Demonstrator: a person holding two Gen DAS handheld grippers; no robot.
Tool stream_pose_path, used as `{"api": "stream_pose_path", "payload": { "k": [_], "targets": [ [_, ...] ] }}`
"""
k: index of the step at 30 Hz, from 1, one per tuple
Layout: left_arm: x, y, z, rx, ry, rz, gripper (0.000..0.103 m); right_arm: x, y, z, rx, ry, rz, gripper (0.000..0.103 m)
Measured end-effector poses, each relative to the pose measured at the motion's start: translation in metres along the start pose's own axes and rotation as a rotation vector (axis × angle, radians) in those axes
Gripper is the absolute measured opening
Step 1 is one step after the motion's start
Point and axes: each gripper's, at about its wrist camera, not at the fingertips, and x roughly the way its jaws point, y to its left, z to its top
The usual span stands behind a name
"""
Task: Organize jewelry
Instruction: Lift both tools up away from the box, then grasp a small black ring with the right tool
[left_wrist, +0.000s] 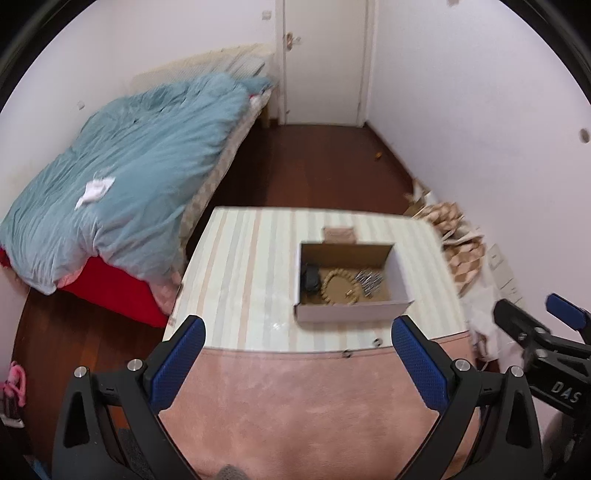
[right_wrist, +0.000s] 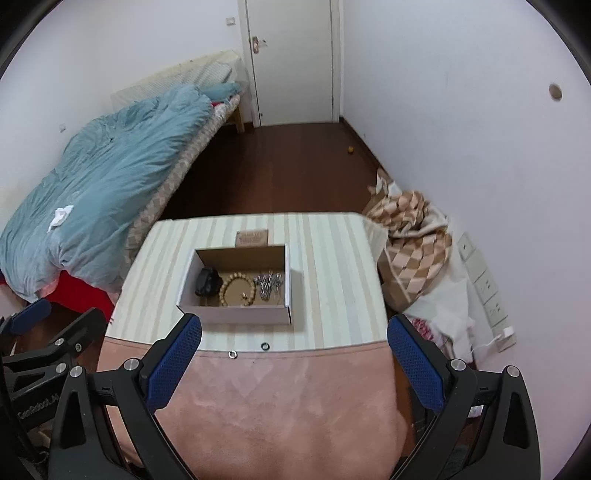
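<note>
An open cardboard box (left_wrist: 400, 280) (right_wrist: 236, 315) stands on the striped table (left_wrist: 251, 266) (right_wrist: 332, 258). In it lie a black item (left_wrist: 309, 278) (right_wrist: 207, 283), a wooden bead bracelet (left_wrist: 338, 288) (right_wrist: 238, 290) and a silver chain piece (left_wrist: 369, 282) (right_wrist: 270, 285). Two small rings (left_wrist: 346, 353) (left_wrist: 376, 342) (right_wrist: 232, 354) (right_wrist: 265, 346) lie on the table's near edge by the pink cloth (left_wrist: 314, 413) (right_wrist: 277, 406). My left gripper (left_wrist: 297, 365) is open and empty above the cloth. My right gripper (right_wrist: 293, 367) is open and empty too.
A small tan card box (left_wrist: 339, 234) (right_wrist: 252, 237) stands behind the open box. A bed with a blue duvet (left_wrist: 140, 155) (right_wrist: 110, 166) is at the left. A checked blanket (right_wrist: 413, 236) is piled at the table's right. A white door (right_wrist: 291, 59) is at the back.
</note>
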Motion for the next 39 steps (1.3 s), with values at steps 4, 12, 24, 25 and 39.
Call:
{"api": "stream_pose_path", "payload": {
  "k": [4, 12, 24, 25, 39],
  "targets": [
    [0.049, 0.004, -0.018, -0.003, 0.075, 0.087, 0.103, 0.065, -0.003, -0.023, 0.012, 0.127, 0.064, 0.075],
    [0.153, 0.014, -0.056, 0.059, 0.272, 0.253, 0.103, 0.171, 0.014, -0.059, -0.022, 0.253, 0.119, 0.049],
    [0.195, 0.031, -0.066, 0.069, 0.347, 0.325, 0.103, 0.223, 0.045, -0.073, -0.132, 0.285, 0.093, 0.035],
    [0.195, 0.03, -0.067, 0.07, 0.35, 0.321, 0.103, 0.224, 0.046, -0.073, -0.146, 0.281, 0.078, 0.02],
    [0.199, -0.041, -0.065, 0.05, 0.361, 0.025, 0.102, 0.181, -0.036, -0.069, 0.074, 0.242, 0.126, 0.0]
  ]
}}
